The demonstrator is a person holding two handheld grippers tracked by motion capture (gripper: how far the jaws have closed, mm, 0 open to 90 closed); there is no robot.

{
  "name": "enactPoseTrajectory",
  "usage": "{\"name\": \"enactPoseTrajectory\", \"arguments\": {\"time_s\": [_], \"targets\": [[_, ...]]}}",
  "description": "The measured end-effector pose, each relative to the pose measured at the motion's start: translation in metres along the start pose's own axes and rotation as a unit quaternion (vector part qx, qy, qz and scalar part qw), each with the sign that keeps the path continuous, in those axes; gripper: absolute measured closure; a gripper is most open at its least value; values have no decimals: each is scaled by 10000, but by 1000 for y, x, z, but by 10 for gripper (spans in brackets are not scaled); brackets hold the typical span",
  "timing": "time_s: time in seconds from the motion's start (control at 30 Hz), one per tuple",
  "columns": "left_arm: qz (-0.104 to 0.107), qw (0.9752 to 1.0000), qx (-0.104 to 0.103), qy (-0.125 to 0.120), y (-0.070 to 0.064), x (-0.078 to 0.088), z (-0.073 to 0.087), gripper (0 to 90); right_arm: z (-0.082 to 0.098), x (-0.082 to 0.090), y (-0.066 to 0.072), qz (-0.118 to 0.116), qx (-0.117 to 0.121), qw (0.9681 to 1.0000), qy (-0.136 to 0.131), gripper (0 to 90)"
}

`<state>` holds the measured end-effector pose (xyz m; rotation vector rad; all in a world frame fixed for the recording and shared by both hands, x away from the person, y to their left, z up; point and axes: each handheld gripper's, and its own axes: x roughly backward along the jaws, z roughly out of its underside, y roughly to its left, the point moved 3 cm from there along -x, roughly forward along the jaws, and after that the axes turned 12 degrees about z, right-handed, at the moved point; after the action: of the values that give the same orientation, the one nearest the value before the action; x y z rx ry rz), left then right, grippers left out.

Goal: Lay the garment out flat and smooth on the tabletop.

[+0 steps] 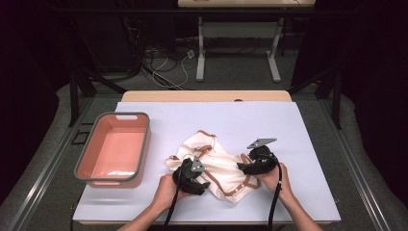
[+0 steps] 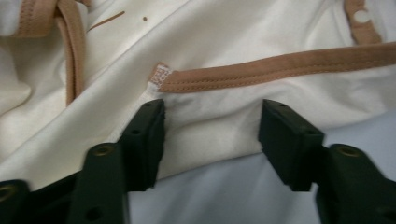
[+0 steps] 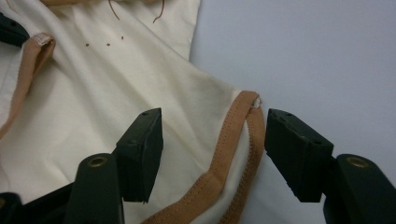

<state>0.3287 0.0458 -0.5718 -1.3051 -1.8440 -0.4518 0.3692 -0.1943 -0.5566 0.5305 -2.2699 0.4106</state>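
Where garment (image 1: 219, 163) lies, white tabletop (image 1: 269, 125)

Even, bright light falls from above on the white table (image 1: 269, 125) — the room around it sinks into near black. Shadows are soft and short, with no glare. Both gripper views are slightly soft — the black jaws nearest the lens blur most.

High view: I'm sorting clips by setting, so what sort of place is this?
Probably a lab or recording workspace, not a home: a white-topped table inside a dark metal frame, loose cables on the carpet behind, another workbench beyond, and a person's hand-held grippers over a cream garment.
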Motion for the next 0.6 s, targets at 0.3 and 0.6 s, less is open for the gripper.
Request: {"name": "enactPoseTrajectory", "arguments": {"time_s": [0.3, 0.6], "targets": [[142, 9997, -23, -177, -2, 1, 5, 859, 0, 1, -2, 56, -80, 10000, -17, 376], [191, 9996, -109, -186, -6, 6, 9, 889, 1, 2, -5, 103, -66, 9999, -42, 380]]}}
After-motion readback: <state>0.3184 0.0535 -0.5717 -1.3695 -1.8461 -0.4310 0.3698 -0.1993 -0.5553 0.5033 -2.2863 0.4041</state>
